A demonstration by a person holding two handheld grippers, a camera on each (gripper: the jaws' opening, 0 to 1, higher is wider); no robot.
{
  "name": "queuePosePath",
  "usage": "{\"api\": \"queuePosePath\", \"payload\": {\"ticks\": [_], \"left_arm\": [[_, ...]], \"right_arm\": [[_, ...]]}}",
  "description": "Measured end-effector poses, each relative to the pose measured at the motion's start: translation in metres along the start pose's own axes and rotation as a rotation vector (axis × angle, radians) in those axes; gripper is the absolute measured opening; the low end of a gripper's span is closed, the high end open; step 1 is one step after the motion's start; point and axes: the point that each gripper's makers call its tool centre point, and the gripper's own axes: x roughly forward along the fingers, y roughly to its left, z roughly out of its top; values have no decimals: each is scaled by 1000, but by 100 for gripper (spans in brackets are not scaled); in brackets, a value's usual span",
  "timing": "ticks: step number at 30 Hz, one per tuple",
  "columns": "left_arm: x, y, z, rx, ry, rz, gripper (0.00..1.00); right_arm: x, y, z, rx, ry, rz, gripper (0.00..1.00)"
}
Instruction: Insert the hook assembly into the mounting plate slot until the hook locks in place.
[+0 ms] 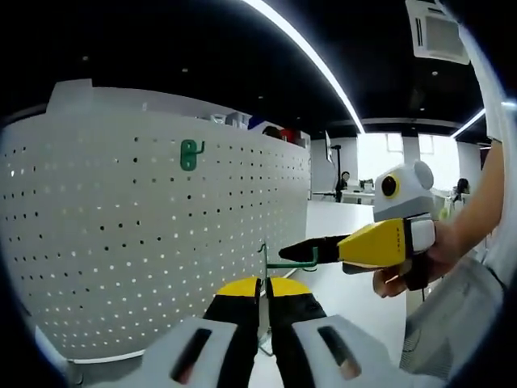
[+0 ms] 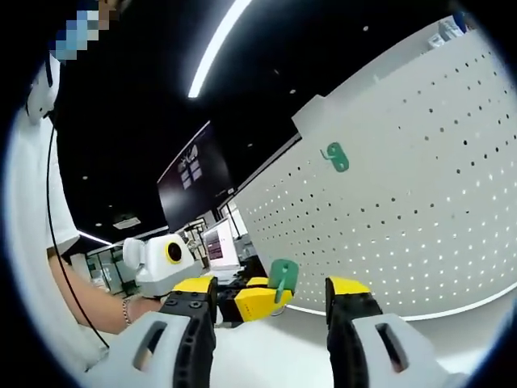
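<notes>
My left gripper (image 1: 263, 284) is shut on a green wire hook assembly (image 1: 264, 257), whose arm sticks out to the right. In the right gripper view this hook shows as a green plate (image 2: 283, 275) held by the left gripper's yellow tips (image 2: 257, 303). My right gripper (image 2: 272, 286) stands open, its jaws wide apart on either side of the held hook. From the left gripper view, the right gripper (image 1: 303, 249) reaches in from the right, just above the hook's arm. The white perforated mounting plate (image 1: 121, 226) (image 2: 420, 162) stands upright behind, and a second green hook (image 1: 188, 153) (image 2: 334, 156) hangs on it.
A white table top (image 1: 355, 234) (image 2: 275, 356) runs under the grippers and along the foot of the plate. The person's forearms (image 1: 477, 218) (image 2: 89, 299) come in from the sides. Office desks and screens (image 2: 218, 242) lie further back.
</notes>
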Motion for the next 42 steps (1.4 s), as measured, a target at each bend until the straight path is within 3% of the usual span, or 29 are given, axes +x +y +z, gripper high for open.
{"api": "queuePosePath", "payload": {"ticks": [10, 22, 30, 42], "left_arm": [[0, -2, 2, -1, -6, 0, 3], [0, -3, 2, -1, -5, 3, 3], [0, -4, 0, 5, 3, 6, 3], [1, -3, 2, 6, 0, 11, 3]], "right_arm": [[5, 2, -8, -7, 35, -3, 32], [8, -1, -7, 31, 36, -9, 24], [10, -4, -11, 22, 50, -33, 10], [10, -9, -9, 31, 36, -65, 6]]}}
